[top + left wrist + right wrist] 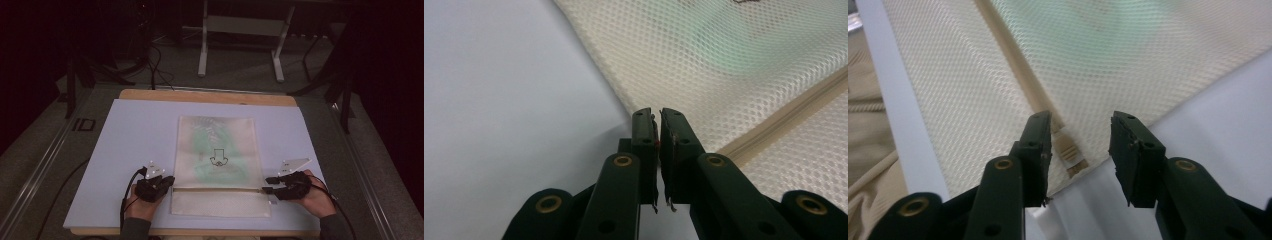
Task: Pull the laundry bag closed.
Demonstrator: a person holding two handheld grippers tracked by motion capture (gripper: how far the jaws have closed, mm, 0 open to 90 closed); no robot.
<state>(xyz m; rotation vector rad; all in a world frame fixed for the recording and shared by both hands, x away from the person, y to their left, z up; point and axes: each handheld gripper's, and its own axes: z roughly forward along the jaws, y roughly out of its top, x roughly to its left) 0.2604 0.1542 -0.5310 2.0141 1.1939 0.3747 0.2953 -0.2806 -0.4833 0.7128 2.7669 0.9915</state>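
A cream mesh laundry bag (217, 165) lies flat on the pale table sheet (125, 130), between the left gripper (171, 181) and the right gripper (266, 184). Something green shows faintly through its netting, and a small dark print sits near its middle. A beige zipper band (784, 122) runs straight across the bag, from one gripper to the other. The zipper's end tab (1070, 152) lies between the jaws of the right gripper, untouched by them. The bag's left edge lies just beside the tips of the left gripper.
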